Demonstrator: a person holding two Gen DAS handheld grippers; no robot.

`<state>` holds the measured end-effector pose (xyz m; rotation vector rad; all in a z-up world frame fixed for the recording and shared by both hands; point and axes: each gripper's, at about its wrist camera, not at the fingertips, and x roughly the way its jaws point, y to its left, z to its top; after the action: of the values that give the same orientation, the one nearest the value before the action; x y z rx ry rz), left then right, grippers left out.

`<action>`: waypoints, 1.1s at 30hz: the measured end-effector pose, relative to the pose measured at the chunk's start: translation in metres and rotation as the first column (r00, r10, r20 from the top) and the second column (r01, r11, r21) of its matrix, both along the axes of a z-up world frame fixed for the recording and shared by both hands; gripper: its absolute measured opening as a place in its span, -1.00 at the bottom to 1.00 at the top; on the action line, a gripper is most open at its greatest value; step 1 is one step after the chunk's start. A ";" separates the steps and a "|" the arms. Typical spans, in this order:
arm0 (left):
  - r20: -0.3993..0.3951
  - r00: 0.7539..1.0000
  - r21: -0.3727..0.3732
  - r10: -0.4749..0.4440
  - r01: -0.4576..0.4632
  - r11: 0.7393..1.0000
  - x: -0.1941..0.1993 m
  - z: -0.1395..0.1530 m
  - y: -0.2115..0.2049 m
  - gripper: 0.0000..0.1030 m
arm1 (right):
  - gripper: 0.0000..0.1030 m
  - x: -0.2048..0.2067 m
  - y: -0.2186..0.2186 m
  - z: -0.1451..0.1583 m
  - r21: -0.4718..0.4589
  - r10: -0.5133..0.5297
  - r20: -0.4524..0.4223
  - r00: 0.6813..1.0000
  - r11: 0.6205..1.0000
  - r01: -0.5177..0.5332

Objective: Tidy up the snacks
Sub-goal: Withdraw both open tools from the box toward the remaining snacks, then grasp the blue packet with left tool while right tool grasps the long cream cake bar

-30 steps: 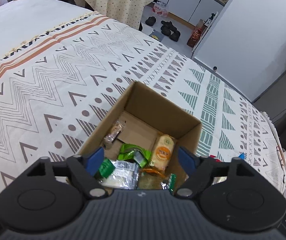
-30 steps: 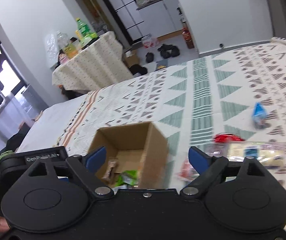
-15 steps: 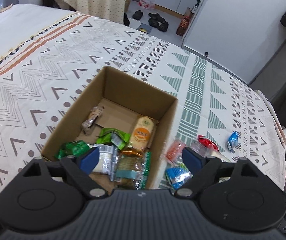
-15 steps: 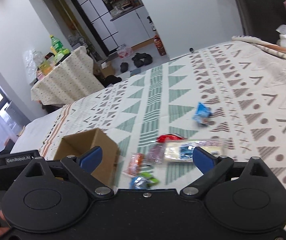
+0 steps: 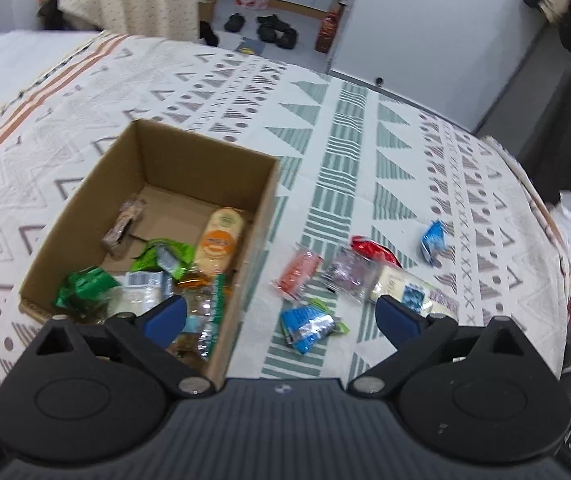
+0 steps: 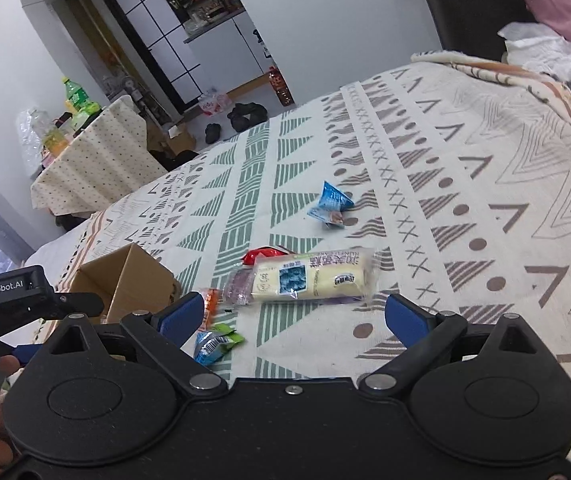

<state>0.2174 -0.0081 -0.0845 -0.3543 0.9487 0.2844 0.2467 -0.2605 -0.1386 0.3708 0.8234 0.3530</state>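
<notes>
With both the left gripper (image 5: 281,318) and right gripper (image 6: 295,316) spread and empty, the next move is picking the long cream packet (image 6: 311,280) for the cardboard box (image 5: 189,160).

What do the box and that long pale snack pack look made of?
Box: corrugated cardboard by the look, matte brown with raw cut rims and folded corners. Long pale snack pack: thin clear plastic film, glossy, with crimped ends, printed labels and pale contents showing through; probably a soft wrapper.
</notes>
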 end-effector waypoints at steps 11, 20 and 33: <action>-0.010 0.996 -0.016 -0.093 0.093 0.996 0.021 -0.020 -0.034 0.93 | 0.78 0.011 -0.016 -0.018 0.068 -0.051 -0.057 0.997 0.996 0.055; -0.041 0.994 -0.041 -0.103 0.102 0.994 0.039 -0.050 -0.044 0.87 | 0.69 0.023 -0.023 -0.026 0.083 -0.072 -0.071 0.995 0.994 0.077; -0.083 0.995 -0.012 -0.063 0.063 0.998 0.056 -0.085 -0.046 0.63 | 0.59 0.045 -0.021 -0.041 0.086 -0.044 -0.102 0.994 0.995 0.053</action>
<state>0.2732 -0.0539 -0.1690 -0.3227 1.0413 0.2385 0.2921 -0.2820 -0.1799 0.4932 0.8969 0.3282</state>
